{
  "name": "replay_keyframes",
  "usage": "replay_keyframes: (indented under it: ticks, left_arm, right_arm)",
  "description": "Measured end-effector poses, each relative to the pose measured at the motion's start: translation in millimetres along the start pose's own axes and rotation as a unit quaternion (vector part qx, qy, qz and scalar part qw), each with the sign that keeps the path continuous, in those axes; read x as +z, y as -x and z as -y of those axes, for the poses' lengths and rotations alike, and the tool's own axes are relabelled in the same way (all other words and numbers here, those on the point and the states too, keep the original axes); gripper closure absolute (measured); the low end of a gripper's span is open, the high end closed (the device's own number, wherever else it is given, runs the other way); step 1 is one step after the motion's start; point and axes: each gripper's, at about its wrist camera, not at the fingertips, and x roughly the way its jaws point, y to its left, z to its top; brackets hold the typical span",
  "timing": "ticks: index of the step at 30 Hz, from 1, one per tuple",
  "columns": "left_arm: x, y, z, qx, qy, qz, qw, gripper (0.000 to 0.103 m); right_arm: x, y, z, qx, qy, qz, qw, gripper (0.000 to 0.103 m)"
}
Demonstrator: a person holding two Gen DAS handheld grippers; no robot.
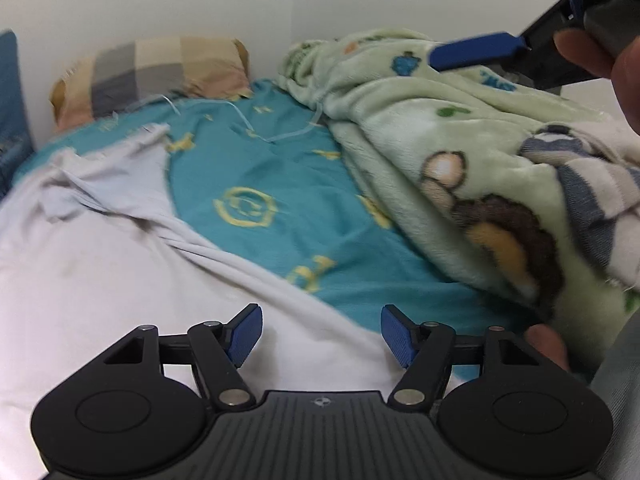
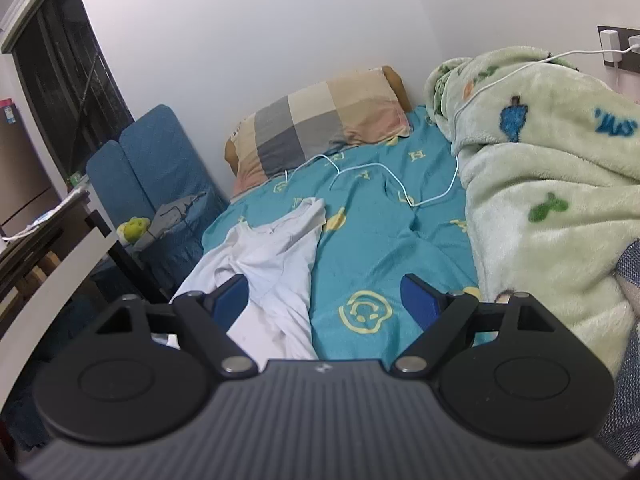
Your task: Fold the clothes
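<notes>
A bed with a blue-green sheet that has yellow smiley faces on it fills the room, and a plain white wall stands behind it. At the head of the bed lies a pillow with squares of grey, tan and pink. A thin white cable curls over the sheet just in front of the pillow and runs up over a fluffy green blanket to a plug on the wall. The blanket is heaped along the right side of the bed and has little pictures on it. The thing to fold is a white shirt. It lies rumpled on the left side of the bed, with one end reaching toward the pillow. The left gripper hangs right over the near part of the white shirt, with its blue pads spread apart and nothing between them. The right gripper is over the edge of the shirt and the sheet, and its blue pads are spread wide with nothing in them too. In the left wrist view, a hand holds the right gripper up in the top corner. Beside the bed, on the left, stands a blue padded chair with a small green toy on it.
</notes>
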Motion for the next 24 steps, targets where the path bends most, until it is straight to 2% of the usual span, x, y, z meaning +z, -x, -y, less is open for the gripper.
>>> replay_keyframes:
  ticks: [2, 6, 12, 13, 14, 18, 24]
  left_arm:
    - [-3.2, -9.7, 10.8, 0.007, -0.009, -0.012, 0.9999, 0.041]
    - [-10.0, -21.8, 14.4, 0.010, -0.009, -0.024, 0.9996, 0.041]
    - [-12.0, -30.9, -2.9, 0.023, 0.026, -0.042, 0.9985, 0.079]
    - [-11.9, -29.9, -6.3, 0.024, 0.031, -0.044, 0.9982, 0.096]
    - [-11.4, -27.9, -11.2, 0.021, 0.045, -0.045, 0.9977, 0.099]
    - [-5.6, -2.2, -32.5, -0.002, 0.093, -0.037, 0.9950, 0.100]
    - [2.3, 80.5, -87.5, -0.026, 0.177, -0.012, 0.9838, 0.101]
  right_arm:
    - [-0.6, -1.2, 2.0, -0.004, -0.004, 0.000, 1.000, 0.018]
    - [-2.8, -7.0, 2.9, -0.011, -0.007, -0.006, 1.000, 0.018]
    - [-8.0, -12.8, -2.2, -0.012, 0.007, -0.014, 1.000, 0.018]
    - [-8.6, -13.9, -1.8, -0.018, 0.007, -0.014, 1.000, 0.018]
    - [-9.6, -14.9, -1.6, -0.026, 0.009, -0.013, 1.000, 0.018]
    - [-12.2, -18.6, 1.0, -0.041, 0.009, -0.015, 0.999, 0.018]
    - [-10.9, -16.6, 11.8, -0.033, -0.026, -0.011, 0.999, 0.018]
